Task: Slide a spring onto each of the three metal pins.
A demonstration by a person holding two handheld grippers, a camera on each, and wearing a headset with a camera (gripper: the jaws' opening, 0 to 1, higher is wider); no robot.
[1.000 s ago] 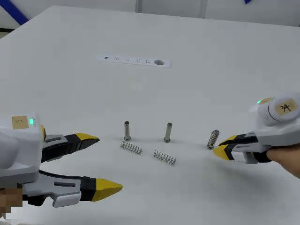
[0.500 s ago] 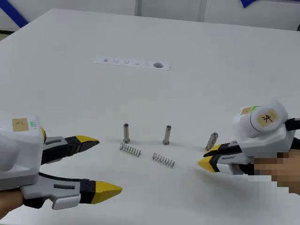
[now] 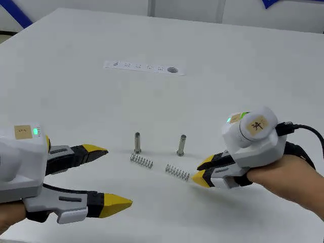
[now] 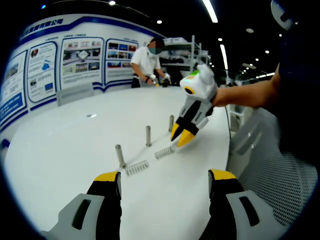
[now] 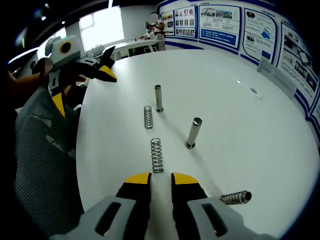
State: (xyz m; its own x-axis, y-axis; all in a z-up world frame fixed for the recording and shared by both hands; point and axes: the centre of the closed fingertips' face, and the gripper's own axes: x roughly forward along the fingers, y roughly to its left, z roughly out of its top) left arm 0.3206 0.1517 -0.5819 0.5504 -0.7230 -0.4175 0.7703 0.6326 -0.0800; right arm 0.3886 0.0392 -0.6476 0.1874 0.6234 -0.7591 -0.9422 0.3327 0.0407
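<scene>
I've swung my white, yellow-tipped right gripper [image 3: 200,171] left, away from the spring-covered metal pin [image 5: 235,197]; its tips now sit right at the end of the loose coiled steel spring [image 3: 177,171].

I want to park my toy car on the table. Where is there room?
The wide bare stretch of table between the power strip and the pins is free, and so is the table beyond the strip. It's crowded around the pins: two loose springs lie there, the right gripper points in, and the left gripper is near.
</scene>
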